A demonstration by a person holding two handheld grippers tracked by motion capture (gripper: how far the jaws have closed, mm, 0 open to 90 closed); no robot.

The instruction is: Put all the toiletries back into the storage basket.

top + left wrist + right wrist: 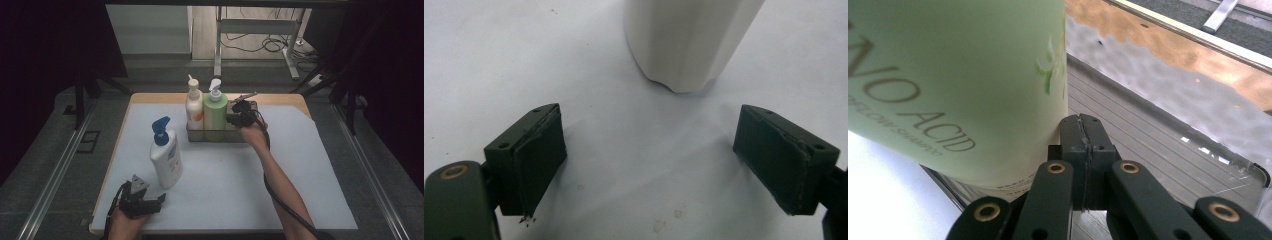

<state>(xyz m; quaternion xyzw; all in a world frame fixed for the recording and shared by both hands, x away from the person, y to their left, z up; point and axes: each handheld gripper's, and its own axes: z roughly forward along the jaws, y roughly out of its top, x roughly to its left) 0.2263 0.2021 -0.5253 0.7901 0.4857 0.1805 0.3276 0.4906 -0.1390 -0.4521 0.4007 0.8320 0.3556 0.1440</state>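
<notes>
A white pump bottle with a blue head stands on the white sheet at the left; its base rises just ahead of my left gripper. That left gripper rests near the front left corner, open, with nothing between its pads. A clear tray at the back holds a white bottle with an orange label and a green pump bottle. My right gripper sits at the tray, right beside the green bottle. Its jaws are shut against each other, nothing seen between them.
A white sheet covers most of the wooden table. The tray's clear wall and ribbed floor extend to the right of the green bottle. Dark floor, metal rails and a desk frame with cables lie beyond the table.
</notes>
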